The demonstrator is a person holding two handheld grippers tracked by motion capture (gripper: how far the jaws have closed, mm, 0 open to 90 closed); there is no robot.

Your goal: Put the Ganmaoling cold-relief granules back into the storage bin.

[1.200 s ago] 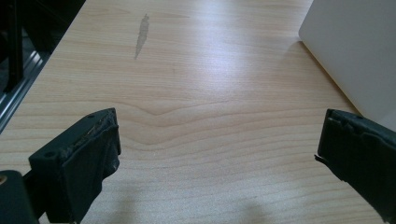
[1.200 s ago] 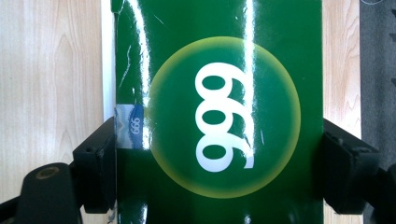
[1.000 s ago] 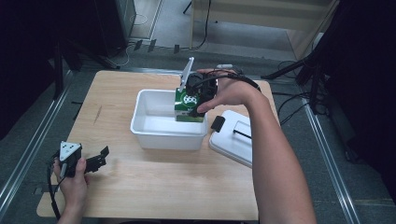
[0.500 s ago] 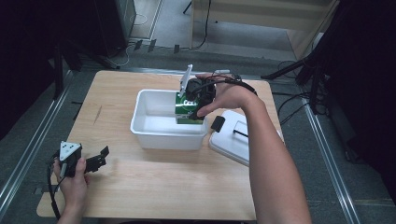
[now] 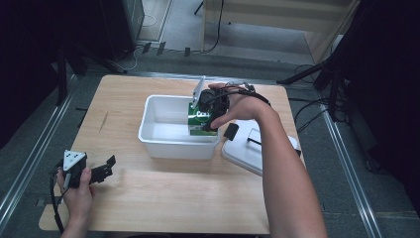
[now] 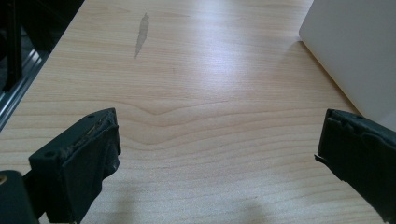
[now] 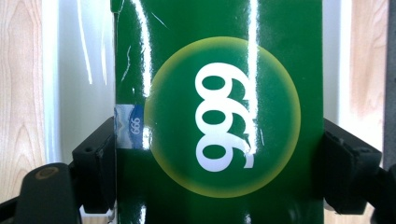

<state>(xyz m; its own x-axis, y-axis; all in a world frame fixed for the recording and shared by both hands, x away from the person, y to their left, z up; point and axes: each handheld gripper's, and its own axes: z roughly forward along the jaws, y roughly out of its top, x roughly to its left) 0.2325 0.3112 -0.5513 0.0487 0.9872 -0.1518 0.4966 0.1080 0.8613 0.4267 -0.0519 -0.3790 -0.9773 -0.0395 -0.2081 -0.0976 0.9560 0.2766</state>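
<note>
A green box [image 5: 199,119] with a white "999" in a yellow-rimmed circle [image 7: 219,116] hangs in my right gripper [image 5: 207,115], which is shut on its two sides. The box is partly down inside the white bin [image 5: 158,144], against the bin's right end. My left gripper [image 5: 101,167] rests near the table's front left corner in a hand. Its jaws stand wide open over bare wood [image 6: 210,116], with nothing between them.
The bin's white lid [image 5: 252,153] with a black handle lies flat on the table right of the bin, under my right forearm. In the left gripper view the bin's outer wall [image 6: 355,51] shows at the upper right. The table edge [image 5: 69,114] runs along the left.
My right hand has sunk, carrying the green box from above the bin's rim down into the bin. The left gripper has stayed in place.
</note>
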